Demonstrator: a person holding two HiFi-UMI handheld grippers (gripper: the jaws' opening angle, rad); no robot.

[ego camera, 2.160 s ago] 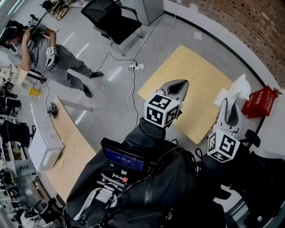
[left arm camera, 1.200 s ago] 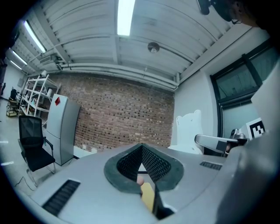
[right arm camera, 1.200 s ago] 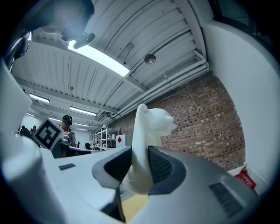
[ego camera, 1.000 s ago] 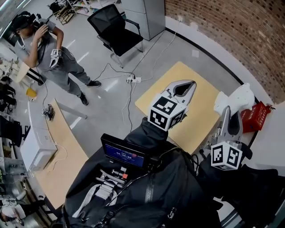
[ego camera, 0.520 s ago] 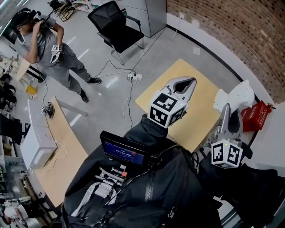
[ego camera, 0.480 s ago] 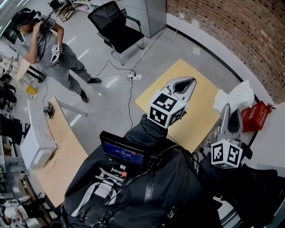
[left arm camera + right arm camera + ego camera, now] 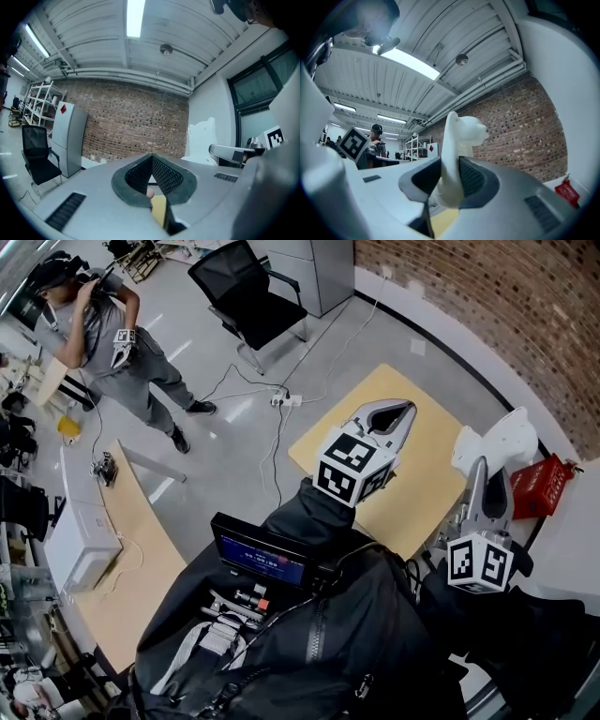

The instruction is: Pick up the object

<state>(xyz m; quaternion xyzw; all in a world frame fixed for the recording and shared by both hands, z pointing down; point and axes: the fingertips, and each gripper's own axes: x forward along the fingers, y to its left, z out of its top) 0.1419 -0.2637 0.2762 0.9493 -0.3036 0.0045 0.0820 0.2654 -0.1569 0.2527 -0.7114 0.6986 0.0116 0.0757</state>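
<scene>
Bright, even light reaches you from the ceiling strip light (image 7: 135, 18); shadows are soft. Your gripper views bend and darken at their edges.

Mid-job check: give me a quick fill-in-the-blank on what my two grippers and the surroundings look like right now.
1. The right gripper is clamped on a ____ animal figure.
2. The left gripper has its jaws together and holds ____.
3. The wall beyond the table is built of ____.
4. The chair standing on the floor is ____ in colour.

Missing words: white; nothing; brick; black.
</scene>
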